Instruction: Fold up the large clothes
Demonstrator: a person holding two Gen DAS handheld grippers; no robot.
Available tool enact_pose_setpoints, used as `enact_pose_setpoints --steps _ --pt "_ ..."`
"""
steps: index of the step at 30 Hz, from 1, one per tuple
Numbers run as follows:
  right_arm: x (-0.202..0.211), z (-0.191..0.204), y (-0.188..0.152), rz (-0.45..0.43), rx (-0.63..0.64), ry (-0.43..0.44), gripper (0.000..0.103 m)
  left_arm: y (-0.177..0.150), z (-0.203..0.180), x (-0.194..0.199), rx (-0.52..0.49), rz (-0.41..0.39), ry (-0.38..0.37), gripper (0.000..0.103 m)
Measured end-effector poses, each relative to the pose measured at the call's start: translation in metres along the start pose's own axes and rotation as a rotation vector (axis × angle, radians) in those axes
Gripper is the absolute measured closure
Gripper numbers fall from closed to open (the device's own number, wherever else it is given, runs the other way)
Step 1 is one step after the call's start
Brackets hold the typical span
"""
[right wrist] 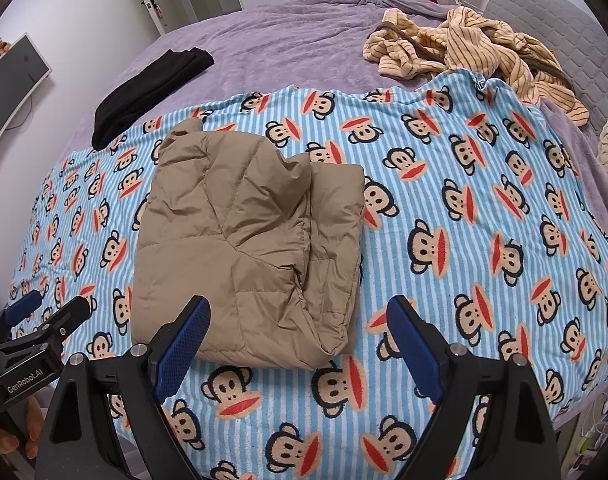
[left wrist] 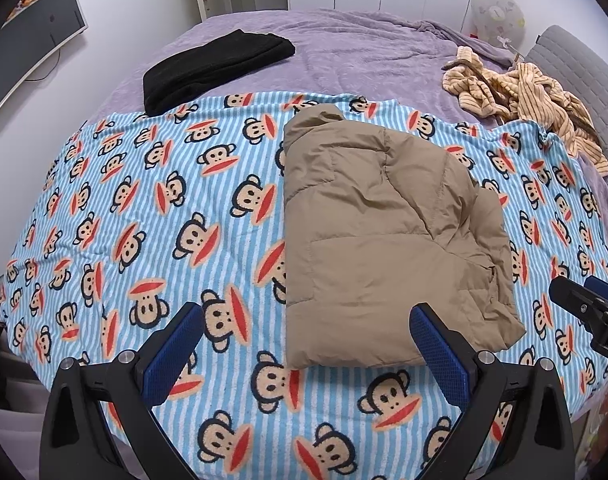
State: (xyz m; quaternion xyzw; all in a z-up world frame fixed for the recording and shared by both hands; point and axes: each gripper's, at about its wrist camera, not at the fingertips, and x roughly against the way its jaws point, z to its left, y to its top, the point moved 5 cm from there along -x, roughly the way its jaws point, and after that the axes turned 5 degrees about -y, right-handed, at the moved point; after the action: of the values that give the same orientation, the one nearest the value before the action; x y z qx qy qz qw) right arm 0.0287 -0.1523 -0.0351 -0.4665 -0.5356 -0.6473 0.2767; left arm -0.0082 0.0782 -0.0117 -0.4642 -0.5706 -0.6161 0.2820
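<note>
A tan padded jacket [left wrist: 388, 240] lies folded into a compact rectangle on the blue striped monkey-print blanket [left wrist: 143, 208]; it also shows in the right wrist view [right wrist: 247, 248]. My left gripper [left wrist: 306, 320] is open and empty, hovering over the jacket's near edge. My right gripper [right wrist: 297, 316] is open and empty, above the jacket's near right corner. The right gripper shows at the right edge of the left wrist view [left wrist: 584, 304]. The left gripper shows at the left edge of the right wrist view [right wrist: 47, 312].
A folded black garment [left wrist: 215, 68] lies at the blanket's far left on the purple bedspread [left wrist: 364, 48]. A crumpled tan striped garment [left wrist: 524, 92] lies at the far right by a grey headboard [left wrist: 576, 72]. A monitor [left wrist: 31, 40] hangs on the left wall.
</note>
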Motion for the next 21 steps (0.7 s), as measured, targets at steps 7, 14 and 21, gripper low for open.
enact_pose_setpoints --steps 7,14,21 --pt "0.0001 0.0006 0.0001 0.0 -0.003 -0.001 0.012 0.0004 0.0004 -0.0003 -0.001 0.0 0.0 0.001" --pt "-0.0002 0.0008 0.0003 0.0 -0.003 -0.002 0.012 0.0006 0.0005 -0.0005 0.0 0.001 0.001 0.001" --pt "-0.0005 0.0005 0.0008 0.001 -0.003 -0.001 0.012 0.0006 0.0008 -0.0015 -0.001 0.002 0.002 0.001"
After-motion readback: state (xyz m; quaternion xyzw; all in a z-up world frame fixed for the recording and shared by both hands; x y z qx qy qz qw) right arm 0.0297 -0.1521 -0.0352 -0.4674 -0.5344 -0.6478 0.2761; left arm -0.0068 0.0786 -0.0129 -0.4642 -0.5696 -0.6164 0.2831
